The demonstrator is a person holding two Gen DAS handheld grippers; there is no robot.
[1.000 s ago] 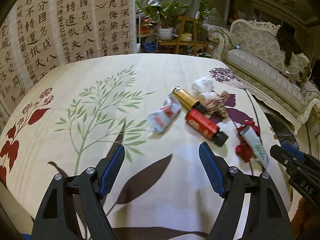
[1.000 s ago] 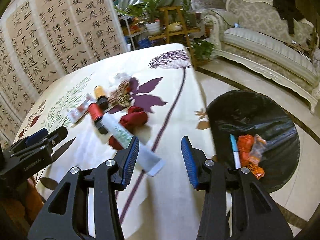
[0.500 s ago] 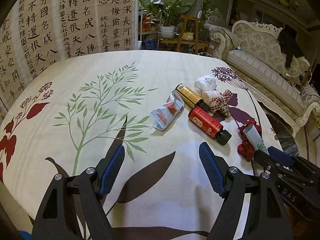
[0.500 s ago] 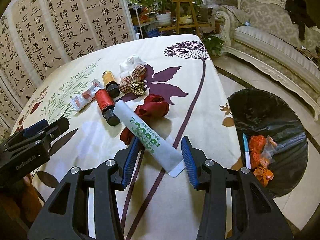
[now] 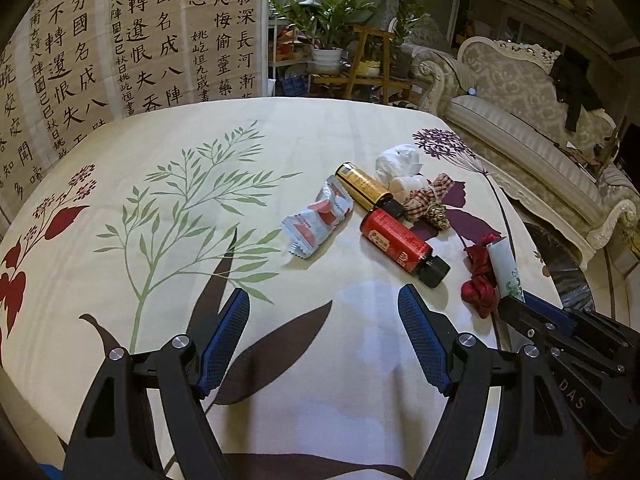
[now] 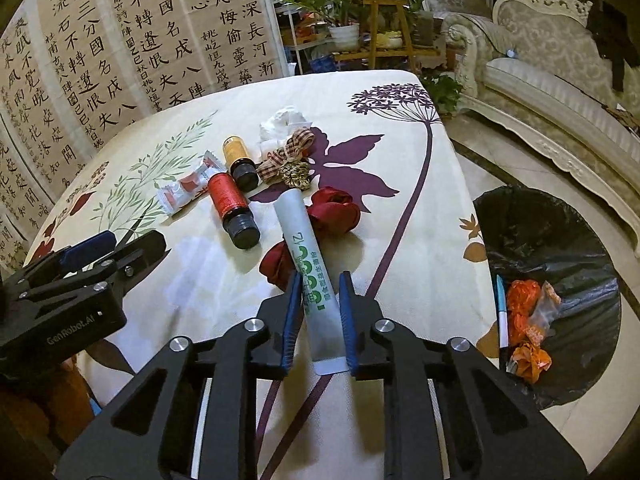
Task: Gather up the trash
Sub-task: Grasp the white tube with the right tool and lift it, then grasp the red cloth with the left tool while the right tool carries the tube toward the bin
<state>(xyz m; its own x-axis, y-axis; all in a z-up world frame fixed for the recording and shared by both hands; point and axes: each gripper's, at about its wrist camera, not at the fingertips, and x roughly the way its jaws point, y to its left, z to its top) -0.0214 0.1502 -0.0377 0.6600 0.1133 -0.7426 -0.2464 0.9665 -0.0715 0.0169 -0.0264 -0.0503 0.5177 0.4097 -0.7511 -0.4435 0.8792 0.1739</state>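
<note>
Trash on the floral tablecloth (image 5: 160,128), left to right: crinkled plastic snack wrapper (image 5: 318,216), white/red, lying flat; gold-label bottle (image 5: 366,190) and red-label bottle (image 5: 400,246), both cylindrical with dark caps, on their sides, side by side. Just past them: crumpled white tissue (image 5: 398,162), checked ribbon knot (image 5: 426,200) with a gold tinsel bit (image 6: 295,174) touching it. Then crumpled dark-red fabric (image 6: 334,212), glossy, partly under the white tube (image 6: 310,276).

White tube: soft plastic, green print, flat crimped end toward the camera, lies diagonally across the red fabric.

Right gripper (image 6: 319,312): blue ribbed pads (image 6: 347,316) narrowed onto either side of the tube near its crimped end, pads at or almost at the tube's sides; can't tell firm contact. Tube on the cloth as far as visible.

Left gripper (image 5: 322,344): wide apart, nothing between the fingers, hovering over bare cloth near the table edge, well short of the wrapper. Its body sits left of the bottles in the right wrist view.

Around: calligraphy screen (image 5: 120,40) behind table, potted plants (image 5: 328,32) on a wooden stand, ornate cream sofa (image 5: 520,112) on the right.

Bin (image 6: 560,240) on the floor right of the table, black liner, holds orange wrappers (image 6: 524,320) and a pen (image 6: 502,312).
</note>
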